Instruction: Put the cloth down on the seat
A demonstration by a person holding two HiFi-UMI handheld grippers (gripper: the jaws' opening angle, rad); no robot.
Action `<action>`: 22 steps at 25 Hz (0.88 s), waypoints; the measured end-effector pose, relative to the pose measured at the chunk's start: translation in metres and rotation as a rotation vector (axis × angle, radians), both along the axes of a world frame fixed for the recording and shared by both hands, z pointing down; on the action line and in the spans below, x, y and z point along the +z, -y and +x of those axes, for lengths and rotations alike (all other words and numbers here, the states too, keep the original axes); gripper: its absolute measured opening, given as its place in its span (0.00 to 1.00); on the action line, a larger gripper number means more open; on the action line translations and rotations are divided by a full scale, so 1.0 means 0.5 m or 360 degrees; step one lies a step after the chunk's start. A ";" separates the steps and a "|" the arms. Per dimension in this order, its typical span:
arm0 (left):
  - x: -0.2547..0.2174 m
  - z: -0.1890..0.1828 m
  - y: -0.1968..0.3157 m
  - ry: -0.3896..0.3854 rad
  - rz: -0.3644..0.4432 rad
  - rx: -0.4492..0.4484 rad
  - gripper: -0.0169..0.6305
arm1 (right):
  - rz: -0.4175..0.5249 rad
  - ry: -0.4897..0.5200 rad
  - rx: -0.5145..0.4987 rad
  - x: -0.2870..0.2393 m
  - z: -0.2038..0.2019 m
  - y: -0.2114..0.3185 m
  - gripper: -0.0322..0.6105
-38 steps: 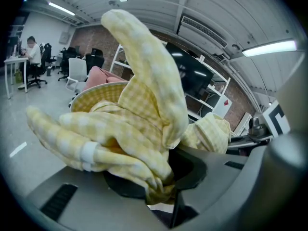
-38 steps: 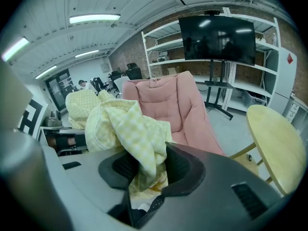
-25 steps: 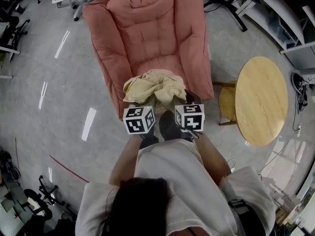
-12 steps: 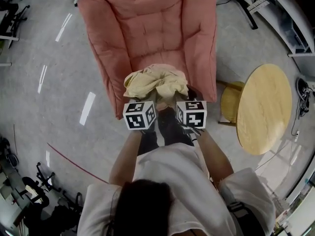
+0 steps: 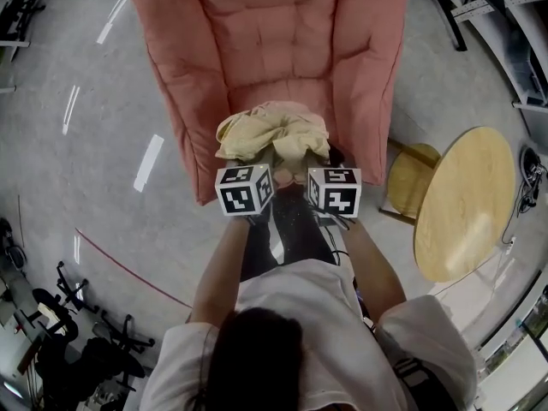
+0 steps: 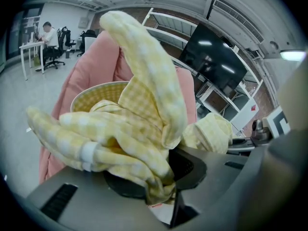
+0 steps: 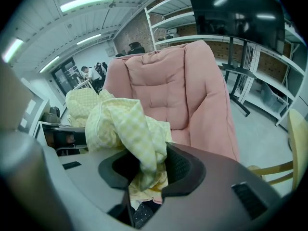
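A crumpled pale-yellow checked cloth [image 5: 272, 135] hangs bunched above the front edge of the pink armchair's seat [image 5: 282, 62]. Both grippers hold it from the near side. My left gripper [image 5: 253, 163] is shut on the cloth [image 6: 130, 138], whose folds spill over its dark jaws. My right gripper [image 5: 318, 163] is shut on another fold of the cloth [image 7: 137, 138], pinched between its black pads. The marker cubes of the two grippers sit side by side just in front of the chair. The pink chair back [image 7: 163, 90] rises straight ahead in the right gripper view.
A round wooden table [image 5: 467, 204] with a small wooden stool [image 5: 408, 181] stands to the right of the armchair. Office chairs [image 5: 77, 332] stand at the lower left on the grey floor. Shelving and a black screen [image 6: 216, 61] stand behind the armchair.
The armchair has come closer and fills more of the top of the head view. Both grippers keep their hold on the cloth, which now sits a little further over the seat's front edge.
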State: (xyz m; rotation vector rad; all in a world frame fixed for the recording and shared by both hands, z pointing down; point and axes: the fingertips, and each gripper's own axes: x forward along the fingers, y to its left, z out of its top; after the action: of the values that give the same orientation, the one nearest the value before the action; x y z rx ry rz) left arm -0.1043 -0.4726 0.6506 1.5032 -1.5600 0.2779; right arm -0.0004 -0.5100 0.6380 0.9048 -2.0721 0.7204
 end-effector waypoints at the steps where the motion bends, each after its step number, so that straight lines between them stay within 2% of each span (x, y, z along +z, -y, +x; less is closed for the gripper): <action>1: 0.010 -0.003 0.004 0.0003 -0.0013 -0.0003 0.20 | -0.0013 -0.0004 -0.0002 0.010 -0.003 0.004 0.28; 11: 0.153 -0.058 0.016 -0.0005 -0.0112 -0.0006 0.20 | -0.0131 -0.0030 0.0050 0.160 -0.058 0.019 0.28; 16: 0.249 -0.061 0.066 -0.0041 -0.0154 -0.0012 0.20 | -0.0162 -0.0067 0.0062 0.254 -0.060 0.069 0.28; 22: 0.253 -0.035 0.062 -0.0054 -0.0147 -0.0033 0.20 | -0.0137 -0.0098 0.0063 0.255 -0.035 0.067 0.28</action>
State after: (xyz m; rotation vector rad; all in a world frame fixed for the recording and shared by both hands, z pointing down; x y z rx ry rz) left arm -0.1219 -0.5036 0.7770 1.4124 -1.5148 0.3067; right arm -0.0179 -0.5436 0.7656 0.9108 -1.9591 0.7869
